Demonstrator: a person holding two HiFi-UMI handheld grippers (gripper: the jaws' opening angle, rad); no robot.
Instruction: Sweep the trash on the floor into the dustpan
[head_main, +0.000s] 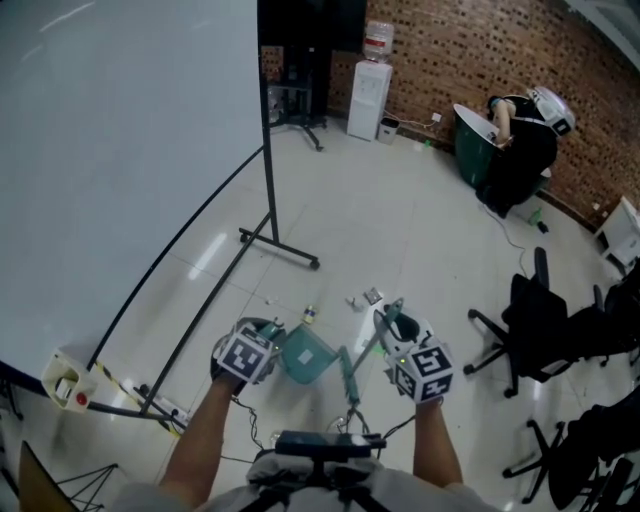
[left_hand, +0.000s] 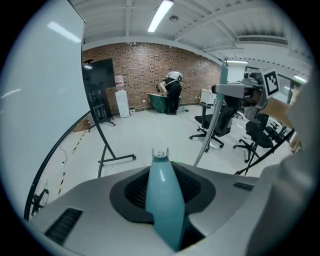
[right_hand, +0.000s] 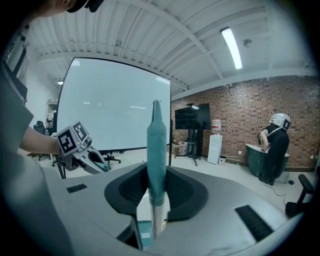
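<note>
Dustpan handle (left_hand: 165, 210) clamped in left hand-held gripper (left_hand: 163, 172); broom handle (right_hand: 156, 140) clamped in right hand-held gripper (right_hand: 155, 197); trash (head_main: 372, 296) on floor (head_main: 400, 220).

Glossy teal plastic on the dustpan handle (left_hand: 162, 200). Smooth teal plastic grip (right_hand: 156, 145) over a bare metal pole (right_hand: 155, 220). Shiny pale tiles for the floor (head_main: 400, 230); rough red brick on the wall (head_main: 470, 50).
</note>
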